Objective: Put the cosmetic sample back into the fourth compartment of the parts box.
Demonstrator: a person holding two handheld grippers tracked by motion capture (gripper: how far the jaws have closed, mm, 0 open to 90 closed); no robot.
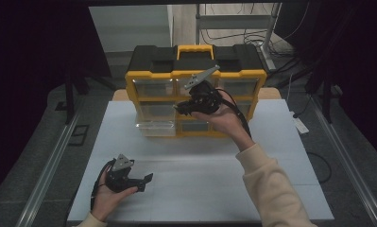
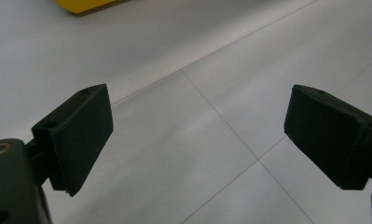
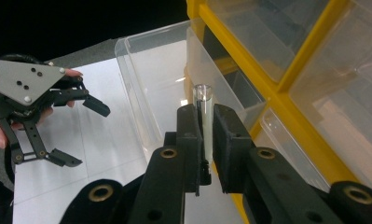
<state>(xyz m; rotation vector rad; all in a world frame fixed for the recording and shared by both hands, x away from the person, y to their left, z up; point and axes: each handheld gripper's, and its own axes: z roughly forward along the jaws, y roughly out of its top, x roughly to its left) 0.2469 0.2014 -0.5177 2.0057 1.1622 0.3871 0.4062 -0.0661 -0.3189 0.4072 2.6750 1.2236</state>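
One slim clear tube (image 3: 203, 122) is all your right tool (image 3: 205, 119) has, pinched upright between jaws closed tight on it, just in front of the pulled-out clear drawer (image 3: 146, 70) of the yellow organizer (image 1: 195, 75). That narrow, smooth tube could slide or pivot in the pads if you tilt the wrist, and it probably cracks if you knock it on the drawer's front wall or the yellow frame beside it. Let go too high and it may bounce out onto the white counter (image 1: 200, 184) and roll. Your left tool (image 1: 143, 182) rests low on the counter, jaws spread wide and empty, well apart from the drawer, so nothing steadies that drawer if you bump it.
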